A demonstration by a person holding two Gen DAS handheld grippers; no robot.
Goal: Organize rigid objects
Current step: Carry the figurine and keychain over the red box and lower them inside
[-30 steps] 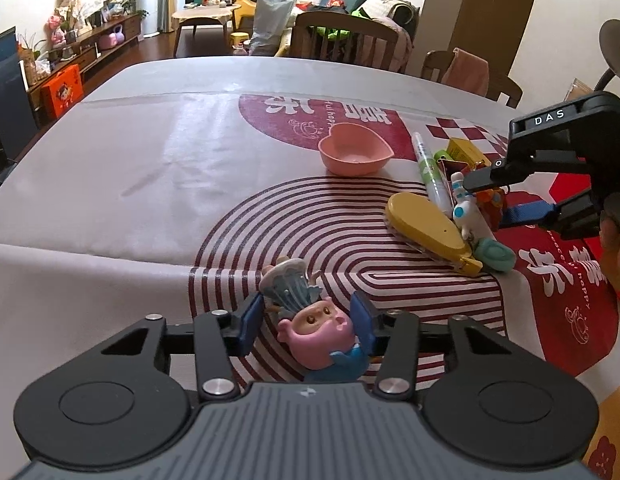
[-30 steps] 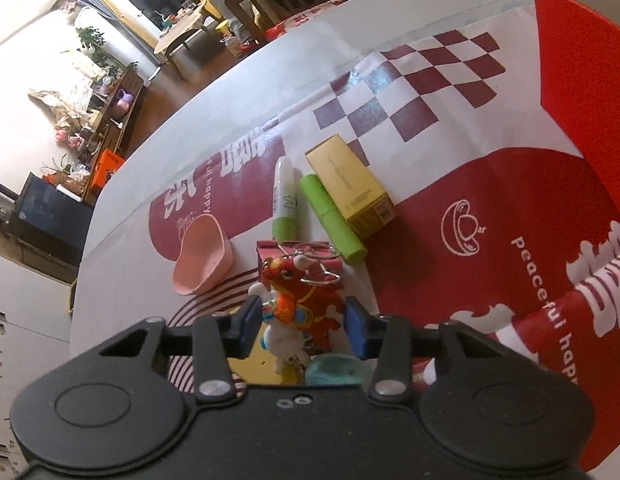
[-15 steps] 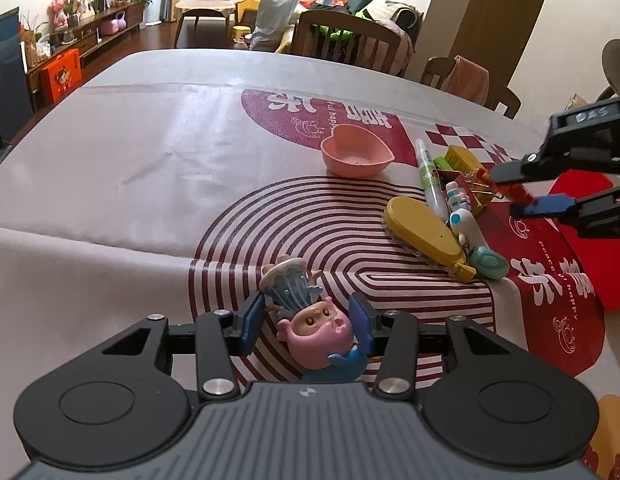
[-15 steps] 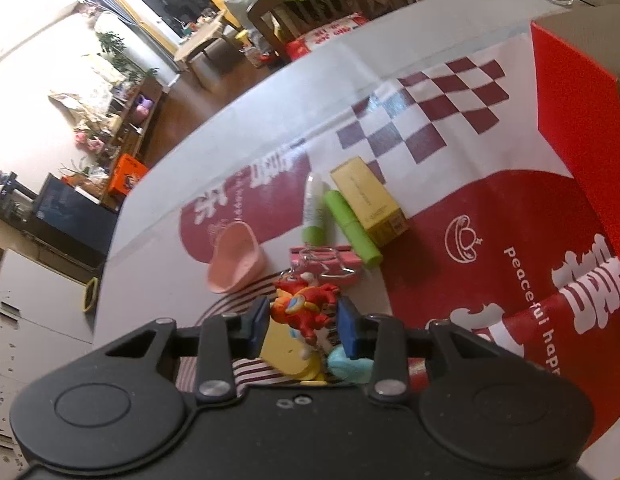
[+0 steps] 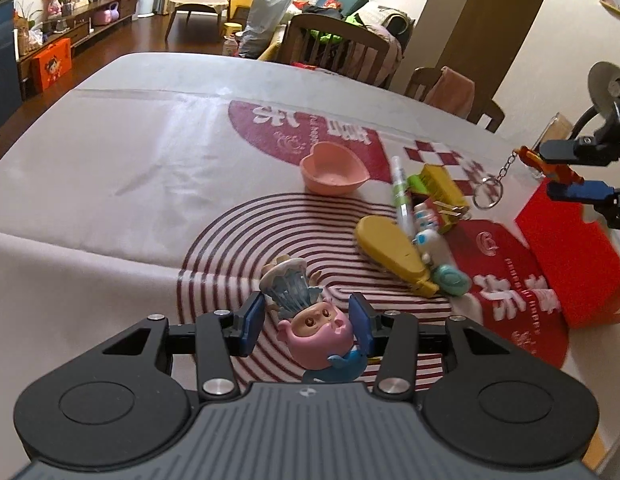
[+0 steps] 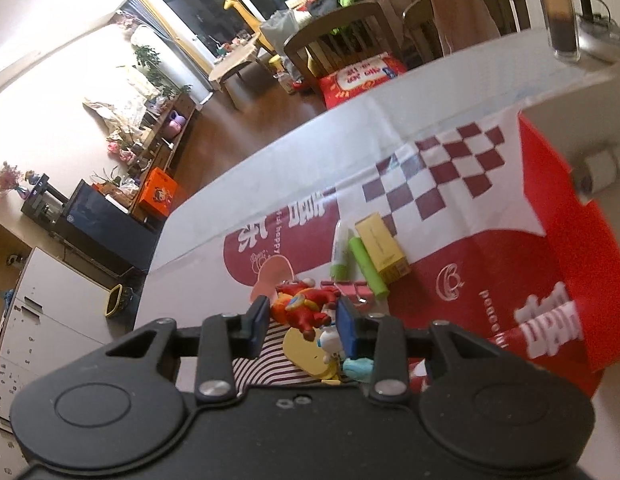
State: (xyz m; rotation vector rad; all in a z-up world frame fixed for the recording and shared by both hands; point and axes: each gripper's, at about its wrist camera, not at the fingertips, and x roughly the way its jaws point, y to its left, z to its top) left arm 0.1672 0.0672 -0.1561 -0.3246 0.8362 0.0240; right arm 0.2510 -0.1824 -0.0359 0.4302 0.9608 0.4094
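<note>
Left fingers: the left gripper [image 5: 308, 326] has its blue pads clamped on a pink figurine [image 5: 318, 338] with a pale blue shell-like hat, held above the tablecloth [image 5: 110, 168].
Right fingers: the right gripper [image 6: 302, 320] grips a red keychain figure [image 6: 304, 308]; in the left wrist view it hangs in the air at 2 o'clock, its chain and key ring [image 5: 486, 194] dangling free.
Red box [image 5: 570, 248]: open, on the table at 3 o'clock in the left view, just below the lifted keychain.
Pile at 1 o'clock: yellow brush [image 5: 394, 248], white figurine [image 5: 430, 240], teal piece [image 5: 452, 280], white-green tube [image 5: 400, 192], yellow carton [image 5: 444, 184], all close together, some touching.
Pink heart bowl [image 5: 334, 168]: at 12 o'clock, apart from the pile.
Green tube [image 6: 368, 266]: lies between the white-green tube and the yellow carton, in the right view.
</note>
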